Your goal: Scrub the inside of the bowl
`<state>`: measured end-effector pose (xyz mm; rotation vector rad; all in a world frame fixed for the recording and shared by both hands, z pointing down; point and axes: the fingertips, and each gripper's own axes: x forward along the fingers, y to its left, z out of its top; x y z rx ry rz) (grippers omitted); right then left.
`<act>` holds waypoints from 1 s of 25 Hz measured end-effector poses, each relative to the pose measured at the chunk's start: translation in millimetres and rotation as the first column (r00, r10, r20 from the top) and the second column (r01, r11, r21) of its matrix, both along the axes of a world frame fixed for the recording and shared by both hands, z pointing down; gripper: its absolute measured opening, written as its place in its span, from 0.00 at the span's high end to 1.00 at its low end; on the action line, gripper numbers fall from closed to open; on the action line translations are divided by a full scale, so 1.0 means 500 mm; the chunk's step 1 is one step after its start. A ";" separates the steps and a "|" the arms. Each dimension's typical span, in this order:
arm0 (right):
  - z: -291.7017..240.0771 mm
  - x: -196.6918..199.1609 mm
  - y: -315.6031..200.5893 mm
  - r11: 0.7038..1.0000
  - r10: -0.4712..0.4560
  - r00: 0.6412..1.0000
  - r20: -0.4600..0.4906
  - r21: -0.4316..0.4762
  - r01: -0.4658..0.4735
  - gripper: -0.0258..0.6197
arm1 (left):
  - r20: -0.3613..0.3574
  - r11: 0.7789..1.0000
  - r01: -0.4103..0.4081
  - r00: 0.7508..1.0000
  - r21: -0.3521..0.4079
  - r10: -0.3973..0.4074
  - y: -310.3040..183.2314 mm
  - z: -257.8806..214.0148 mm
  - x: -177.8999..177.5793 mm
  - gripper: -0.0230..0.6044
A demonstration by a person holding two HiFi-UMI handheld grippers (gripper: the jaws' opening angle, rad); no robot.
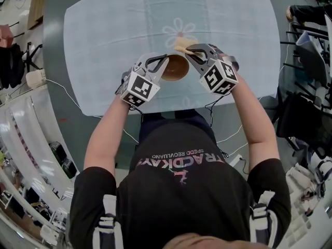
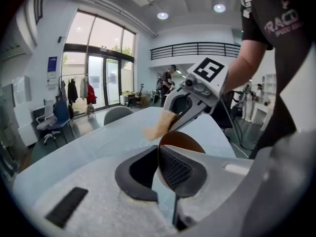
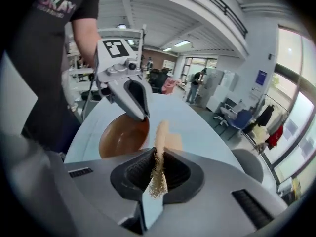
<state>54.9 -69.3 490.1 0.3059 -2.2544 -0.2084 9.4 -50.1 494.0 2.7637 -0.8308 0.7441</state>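
A person in a black T-shirt (image 1: pixel 181 191) stands at a round-cornered table (image 1: pixel 54 61) spread with a single pale blue cloth (image 1: pixel 104 30), working two hand-held claws over one brown bowl (image 1: pixel 176 68). The bowl sits between the two claws, above the near part of the cloth and just in front of the cloth's one flower print (image 1: pixel 179 31). Whether it rests on the cloth cannot be made out.

The left gripper (image 1: pixel 160 64) has its two jaws drawn almost together on the bowl's thin rim, one pad inside the wall and one outside. In its own view the bowl rises edge-on past the jaw tips.

The right gripper (image 1: pixel 193 52) is clamped on one tan scrub pad (image 1: pixel 182 44), pinched by its frayed near edge, with the rest of the pad sticking out beyond the jaw tips. In the right gripper view the bowl's glossy inside faces that claw, with the left gripper's jaws biting the rim at its far side. The pad hangs just beside the rim on the side away from the person. No view settles whether pad and bowl touch.

Each claw carries one cube with black-and-white square markers, two in all, both turned toward the head camera. Both of the person's bare forearms reach forward over the table's near edge.
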 end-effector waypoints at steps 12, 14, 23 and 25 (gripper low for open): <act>0.060 -0.008 0.083 0.918 -0.369 0.899 -0.237 0.056 0.392 0.91 | 0.072 0.984 -0.176 0.982 0.029 0.173 0.044 -0.001 0.011 0.92; 0.060 0.003 0.072 0.941 -0.319 0.922 -0.219 0.045 0.336 0.91 | 0.022 0.995 -0.096 0.995 0.006 0.096 0.026 -0.003 0.000 0.92; 0.066 0.038 0.051 0.996 -0.088 0.985 -0.151 -0.009 0.088 0.91 | -0.171 0.942 0.289 0.933 -0.173 -0.318 -0.051 -0.012 -0.057 0.92; 0.070 0.038 0.053 0.999 -0.037 0.991 -0.131 -0.032 0.033 0.91 | -0.204 0.895 0.384 0.880 -0.229 -0.430 -0.068 -0.010 -0.074 0.92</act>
